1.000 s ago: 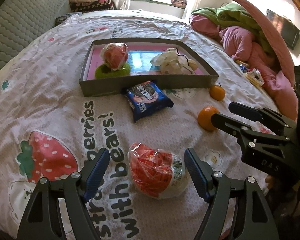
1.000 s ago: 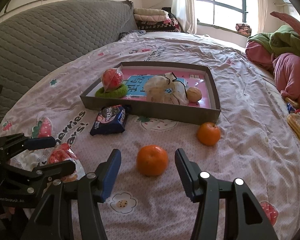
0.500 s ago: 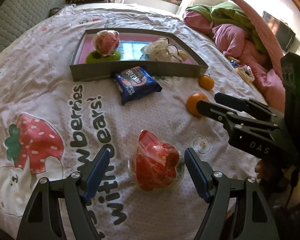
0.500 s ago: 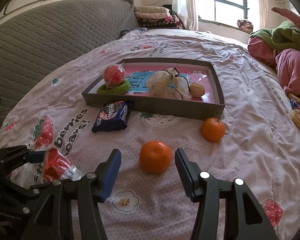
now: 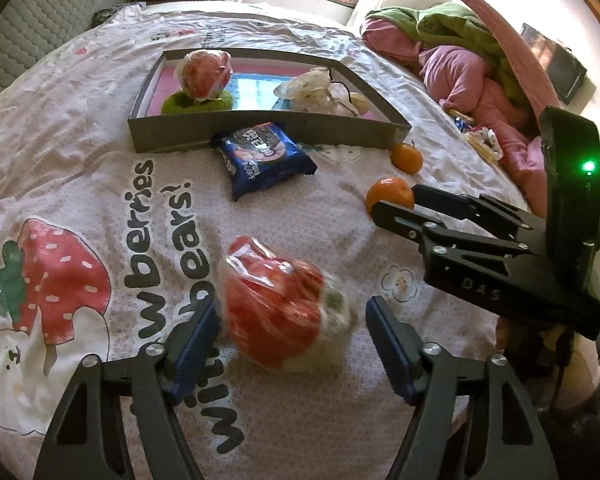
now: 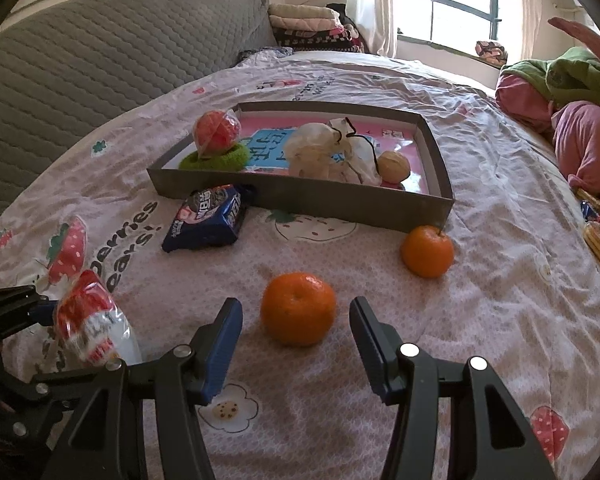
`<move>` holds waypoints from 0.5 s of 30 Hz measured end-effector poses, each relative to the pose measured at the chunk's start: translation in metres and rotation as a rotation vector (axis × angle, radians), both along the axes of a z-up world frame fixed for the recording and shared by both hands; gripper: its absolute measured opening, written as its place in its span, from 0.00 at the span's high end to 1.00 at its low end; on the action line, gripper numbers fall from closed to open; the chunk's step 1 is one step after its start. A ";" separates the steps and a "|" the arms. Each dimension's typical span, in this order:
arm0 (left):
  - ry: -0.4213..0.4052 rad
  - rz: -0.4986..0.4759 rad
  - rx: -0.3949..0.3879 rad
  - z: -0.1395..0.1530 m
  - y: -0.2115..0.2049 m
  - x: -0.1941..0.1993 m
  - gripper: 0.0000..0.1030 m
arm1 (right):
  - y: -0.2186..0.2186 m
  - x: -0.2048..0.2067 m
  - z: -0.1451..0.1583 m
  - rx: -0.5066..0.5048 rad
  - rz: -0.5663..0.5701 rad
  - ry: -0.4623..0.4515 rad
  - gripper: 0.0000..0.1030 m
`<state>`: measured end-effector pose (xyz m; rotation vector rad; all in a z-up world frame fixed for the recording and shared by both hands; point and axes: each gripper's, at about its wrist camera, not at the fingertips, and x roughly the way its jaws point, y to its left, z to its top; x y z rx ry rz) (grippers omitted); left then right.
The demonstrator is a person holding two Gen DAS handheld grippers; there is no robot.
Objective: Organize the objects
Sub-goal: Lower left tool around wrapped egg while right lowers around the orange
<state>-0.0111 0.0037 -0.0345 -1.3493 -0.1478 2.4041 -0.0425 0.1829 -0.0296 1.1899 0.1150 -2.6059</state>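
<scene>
A red-and-clear snack bag lies on the strawberry bedspread between the fingers of my left gripper. The jaws are closing, and a thin gap still shows on each side of the bag. An orange sits between the fingers of my right gripper, which stands open with room on both sides. A second orange rests by the corner of the grey tray. A blue biscuit packet leans on the tray's front wall. In the right wrist view the snack bag appears at the lower left.
Inside the tray are a wrapped red ball on a green ring, a crumpled white bag and a walnut. Pink and green bedding is piled at the right. A grey quilted headboard stands at the left.
The left gripper's jaws have narrowed around the snack bag, which now looks blurred and tipped more upright. The right gripper has stayed around its orange.
</scene>
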 end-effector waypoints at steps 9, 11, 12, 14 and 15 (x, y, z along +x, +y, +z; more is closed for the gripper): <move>0.002 0.007 0.041 -0.001 -0.006 -0.005 0.35 | -0.003 -0.003 -0.004 0.013 0.007 0.004 0.46; 0.004 0.010 0.050 -0.001 -0.006 -0.006 0.35 | -0.003 -0.004 -0.004 0.013 0.006 0.004 0.46; 0.003 0.009 0.052 -0.002 -0.007 -0.006 0.35 | -0.003 -0.004 -0.004 0.012 0.008 0.004 0.46; 0.000 0.011 0.057 -0.003 -0.007 -0.007 0.35 | -0.003 -0.004 -0.005 0.012 0.007 0.002 0.46; -0.002 0.010 0.062 -0.003 -0.007 -0.008 0.35 | -0.003 -0.004 -0.005 0.011 0.007 0.003 0.46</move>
